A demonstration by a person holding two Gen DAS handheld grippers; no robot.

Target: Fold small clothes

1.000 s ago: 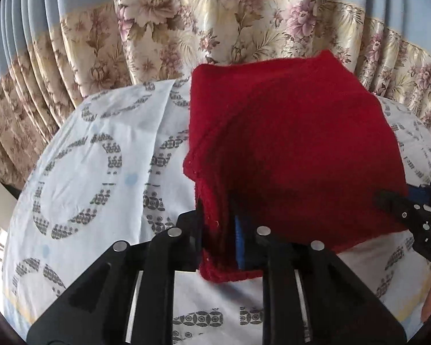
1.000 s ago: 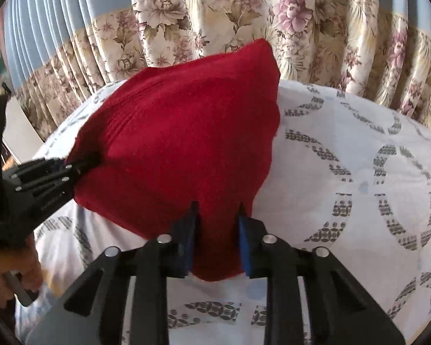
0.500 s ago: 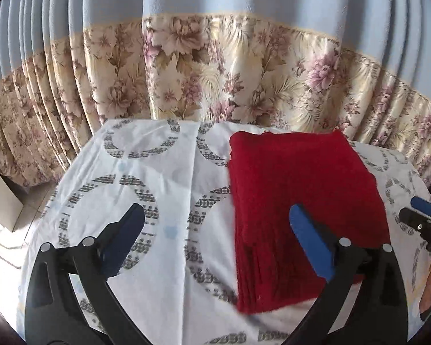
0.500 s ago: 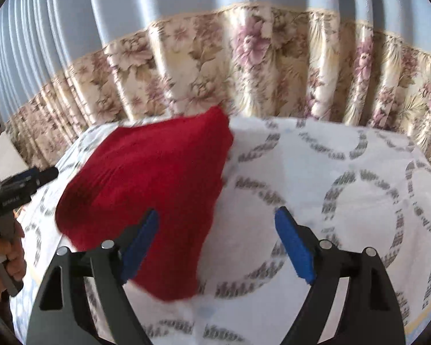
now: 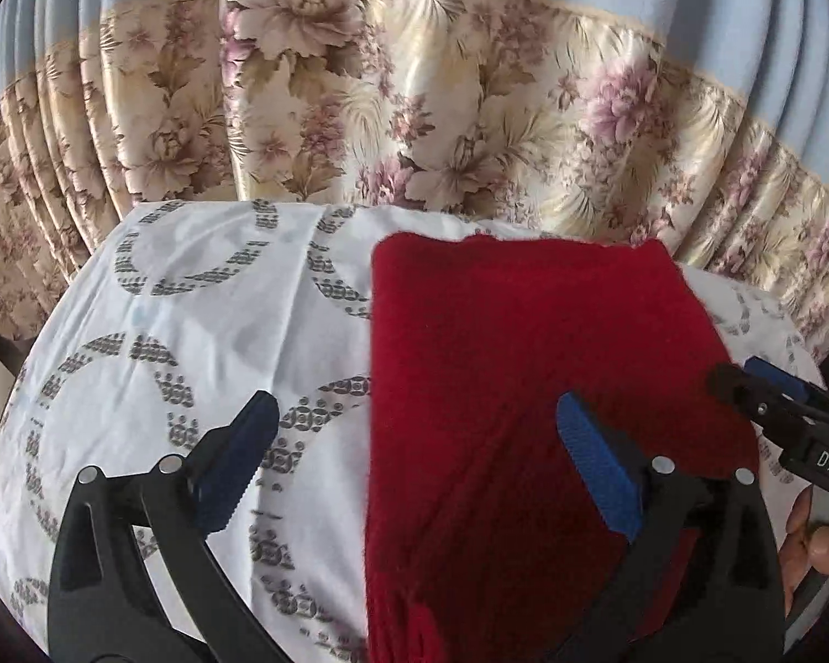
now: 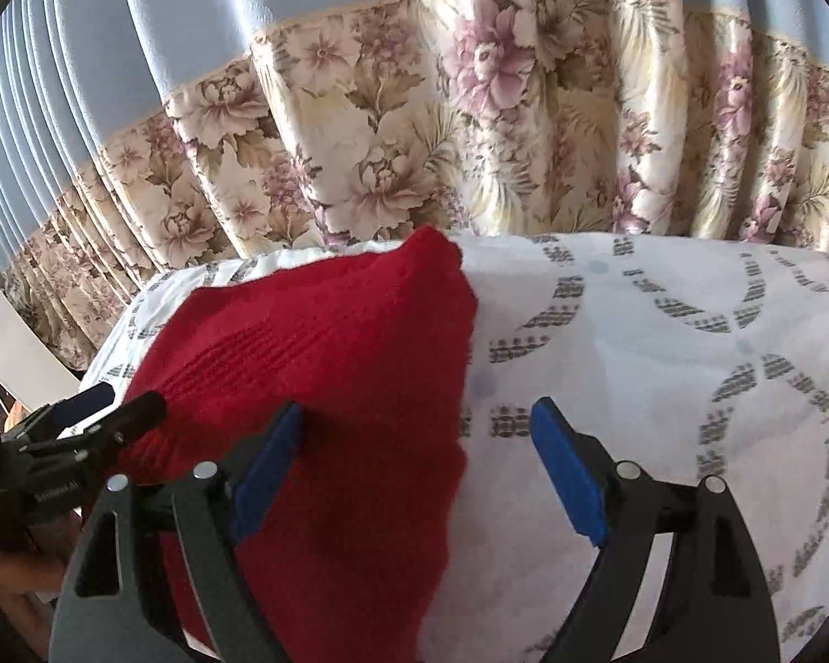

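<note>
A folded dark red knitted garment [image 5: 525,387] lies flat on the white patterned cloth; it also shows in the right wrist view [image 6: 326,387]. My left gripper [image 5: 414,464] is open and empty, its right finger over the garment's near part, its left finger over the bare cloth. My right gripper [image 6: 414,469] is open and empty, its left finger over the garment's right edge. The right gripper's tip shows at the right of the left wrist view [image 5: 768,409]; the left gripper's tip shows at the left of the right wrist view [image 6: 83,425].
The table carries a white cloth [image 5: 193,342] printed with grey rings, seen too in the right wrist view [image 6: 663,342]. A floral and blue curtain [image 5: 414,110] hangs close behind the table's far edge. The table drops off at the left [image 5: 5,387].
Both grippers let go of the red garment, opened and drew back. The garment dropped from its lifted state and now lies flat and folded on the cloth.
</note>
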